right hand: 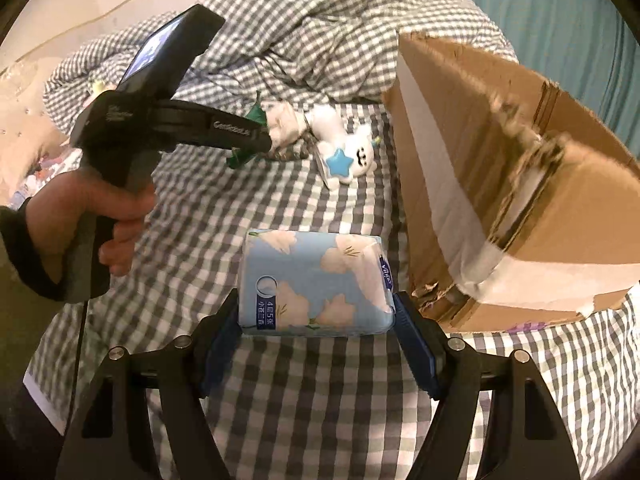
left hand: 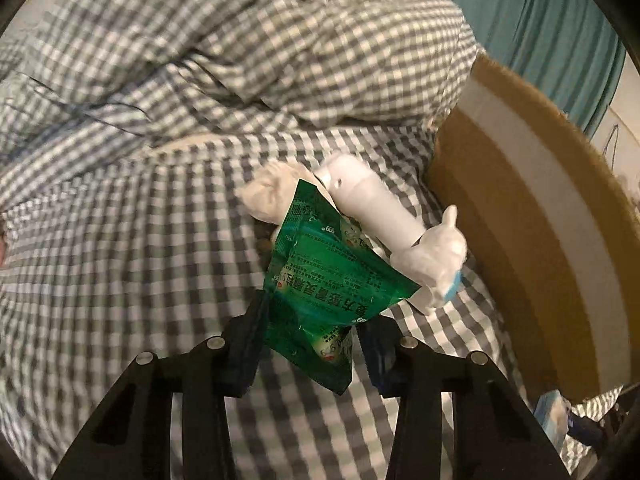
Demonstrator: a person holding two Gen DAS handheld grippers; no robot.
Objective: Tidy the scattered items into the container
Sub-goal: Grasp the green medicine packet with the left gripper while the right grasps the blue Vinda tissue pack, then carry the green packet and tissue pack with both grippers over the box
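I observe a bed (right hand: 304, 408) covered with a grey-and-white checked sheet; a rumpled duvet (left hand: 248, 48) of the same check is heaped at the far side. A teal curtain (right hand: 552, 12) hangs behind, and a pale wall shows at upper left in the right wrist view.

A torn cardboard box (right hand: 520, 184), patched with white tape, stands open on the bed to the right.

My left claw (left hand: 310, 340) has a green foil sachet (left hand: 324, 276) between its blue pads; the sachet touches the left pad, but I cannot tell whether the right pad bears on it. Just beyond the sachet lie a white plush toy (left hand: 404, 236) with a blue star on its front and a crumpled cream item (left hand: 268, 196), both on the sheet beside the box.

My right claw (right hand: 318, 336) is clamped on a blue flowered tissue pack (right hand: 316, 284), close beside the box's near corner. In that view the person's left hand (right hand: 96, 212) grips the other tool's handle.
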